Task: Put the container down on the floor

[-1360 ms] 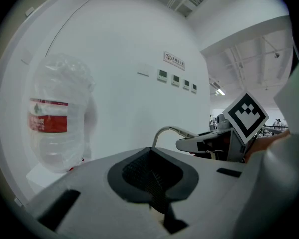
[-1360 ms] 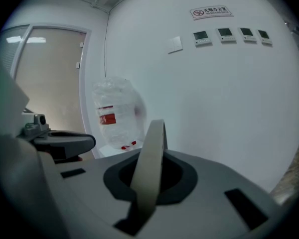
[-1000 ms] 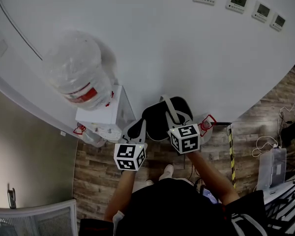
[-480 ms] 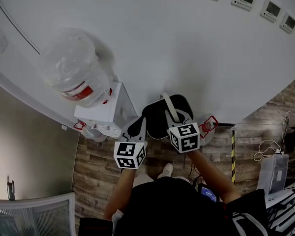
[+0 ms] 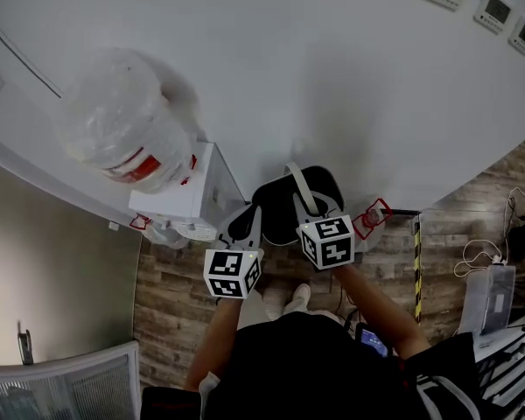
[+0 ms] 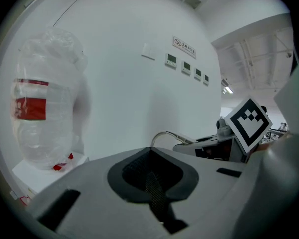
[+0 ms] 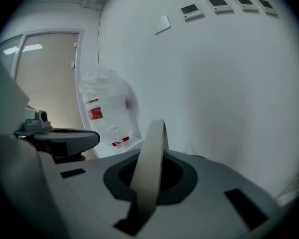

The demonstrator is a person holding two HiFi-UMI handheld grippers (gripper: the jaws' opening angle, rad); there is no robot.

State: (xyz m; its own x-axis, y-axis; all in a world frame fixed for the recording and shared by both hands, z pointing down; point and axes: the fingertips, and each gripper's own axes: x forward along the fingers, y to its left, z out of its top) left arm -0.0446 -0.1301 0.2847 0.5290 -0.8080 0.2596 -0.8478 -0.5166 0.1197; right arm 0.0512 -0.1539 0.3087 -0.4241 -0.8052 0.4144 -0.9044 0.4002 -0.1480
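The container (image 5: 284, 206) is a black, rounded bin with a pale grey strap handle (image 5: 298, 189). It hangs above the wooden floor, close to the white wall. My left gripper (image 5: 244, 224) is shut on its left rim, and a black mesh edge (image 6: 152, 185) sits pinched between the jaws in the left gripper view. My right gripper (image 5: 312, 210) is shut on the strap. That strap (image 7: 148, 168) rises as a pale band from between the jaws in the right gripper view. The container's underside is hidden.
A white water dispenser (image 5: 189, 201) with a plastic-wrapped bottle (image 5: 122, 134) stands to the left against the wall. A small red-marked item (image 5: 371, 216) lies right of the container. Yellow-black tape (image 5: 415, 265), cables and a box (image 5: 490, 297) are at right, and my shoes (image 5: 290, 302) are below.
The head view has tilted a little, so the wall panels slide up and out of the picture. Both grippers and the container stay in nearly the same place.
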